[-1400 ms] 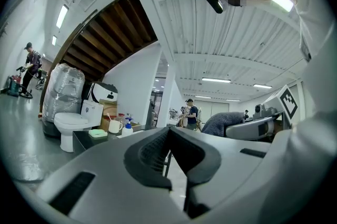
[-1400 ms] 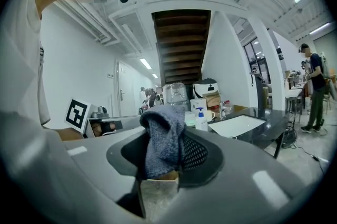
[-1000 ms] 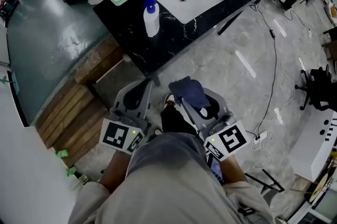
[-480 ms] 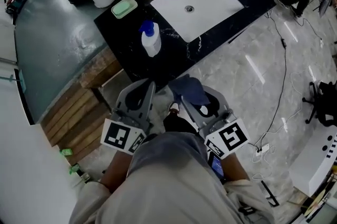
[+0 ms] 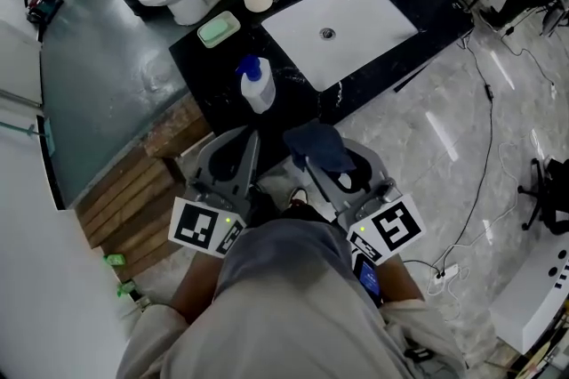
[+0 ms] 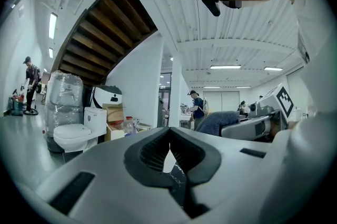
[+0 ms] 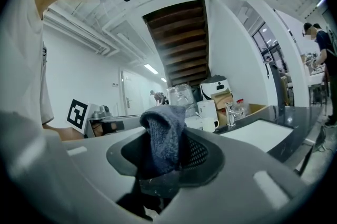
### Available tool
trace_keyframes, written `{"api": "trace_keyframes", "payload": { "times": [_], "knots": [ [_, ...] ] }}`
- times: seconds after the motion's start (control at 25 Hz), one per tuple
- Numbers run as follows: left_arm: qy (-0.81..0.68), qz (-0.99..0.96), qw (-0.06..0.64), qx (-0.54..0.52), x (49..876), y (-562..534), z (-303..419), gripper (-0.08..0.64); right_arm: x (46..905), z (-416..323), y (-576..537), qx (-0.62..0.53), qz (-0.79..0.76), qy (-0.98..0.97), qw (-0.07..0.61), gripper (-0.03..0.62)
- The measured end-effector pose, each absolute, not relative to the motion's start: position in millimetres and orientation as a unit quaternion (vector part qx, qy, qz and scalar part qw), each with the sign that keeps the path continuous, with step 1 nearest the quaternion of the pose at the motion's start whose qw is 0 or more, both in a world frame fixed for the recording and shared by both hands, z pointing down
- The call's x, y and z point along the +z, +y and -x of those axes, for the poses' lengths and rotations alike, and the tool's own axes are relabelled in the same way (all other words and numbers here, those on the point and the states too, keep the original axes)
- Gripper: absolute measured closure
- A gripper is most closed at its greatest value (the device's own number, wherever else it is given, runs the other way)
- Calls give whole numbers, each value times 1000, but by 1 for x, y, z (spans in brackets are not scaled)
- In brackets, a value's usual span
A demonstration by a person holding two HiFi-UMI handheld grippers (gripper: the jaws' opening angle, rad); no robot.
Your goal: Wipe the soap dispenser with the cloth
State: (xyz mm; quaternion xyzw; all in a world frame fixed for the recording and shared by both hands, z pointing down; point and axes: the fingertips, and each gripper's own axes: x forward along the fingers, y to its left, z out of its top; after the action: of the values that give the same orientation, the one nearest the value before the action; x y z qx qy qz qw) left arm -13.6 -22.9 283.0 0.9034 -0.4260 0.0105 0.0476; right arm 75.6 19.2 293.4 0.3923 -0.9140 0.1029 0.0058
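Cloth (image 7: pixel 162 131): dark blue, fuzzy terry weave, matt. Soap dispenser (image 5: pixel 258 89): smooth white plastic, blue pump top. Counter (image 5: pixel 218 75): glossy black stone, white veining. Sink (image 5: pixel 356 8): smooth white. Decking (image 5: pixel 124 199), left: matt wooden slats. Floor (image 5: pixel 418 128): polished grey.

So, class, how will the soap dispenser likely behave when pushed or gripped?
Tall and narrow, the soap dispenser would probably tip if pushed high. Its smooth white body looks slippery to grip. It may slide on the glossy black counter.
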Motion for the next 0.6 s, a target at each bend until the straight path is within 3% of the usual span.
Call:
{"api": "trace_keyframes", "payload": {
  "times": [0.6],
  "knots": [
    [-436,-899,41,18,292,-64,22,552,276,-76,-15,79,-390,-917,-6,462]
  ]
}}
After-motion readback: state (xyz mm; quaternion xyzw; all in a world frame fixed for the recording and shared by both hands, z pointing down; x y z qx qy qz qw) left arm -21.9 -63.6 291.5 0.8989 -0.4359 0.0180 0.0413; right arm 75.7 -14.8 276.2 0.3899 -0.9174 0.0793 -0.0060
